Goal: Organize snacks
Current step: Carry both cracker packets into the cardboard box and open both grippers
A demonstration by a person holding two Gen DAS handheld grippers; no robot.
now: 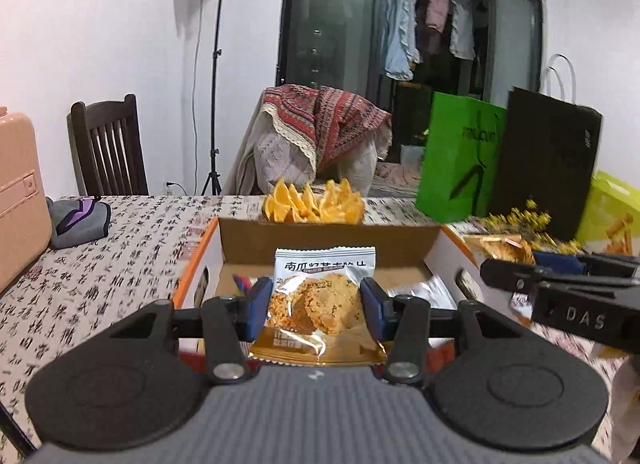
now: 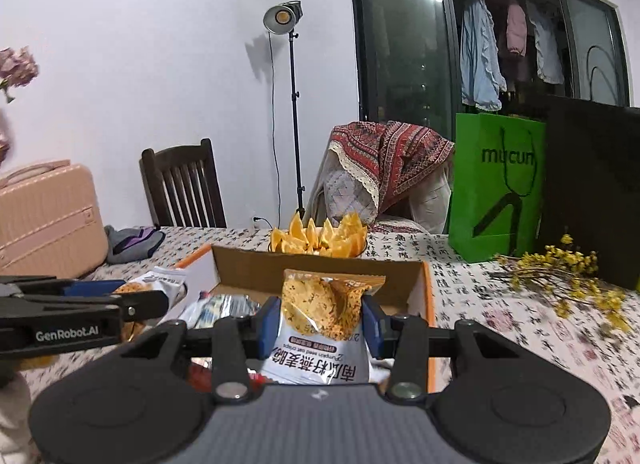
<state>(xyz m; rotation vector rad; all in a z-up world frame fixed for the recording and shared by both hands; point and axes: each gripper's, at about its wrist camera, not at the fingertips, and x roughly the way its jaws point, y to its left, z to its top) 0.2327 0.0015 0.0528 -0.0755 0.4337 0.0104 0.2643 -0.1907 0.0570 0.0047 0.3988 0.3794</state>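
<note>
Two snack packets are held up above the cardboard box (image 1: 328,238), one in each tool. The left tool (image 1: 316,306) pinches a snack packet (image 1: 322,296) between its two blue fingers (image 1: 256,306), the packet upright with its white printed end on top and its gold end toward the camera. The right tool (image 2: 320,324) pinches a second snack packet (image 2: 320,324) of the same kind the other way up, orange end on top and the white printed end below. Both packets hang just over the near part of the box, which stands open on the tabletop (image 2: 500,316) and already holds a few shiny wrapped snacks (image 2: 228,306); their count is unclear. Right behind the box sits one bowl of orange wedges (image 1: 312,204). To the right of the box lie yellow flower sprigs (image 2: 568,272), with one green paper bag (image 2: 496,188) and one black paper bag (image 1: 548,160) behind them. Left of the box are one grey pouch (image 1: 76,220) and one pink suitcase (image 2: 44,220).
</note>
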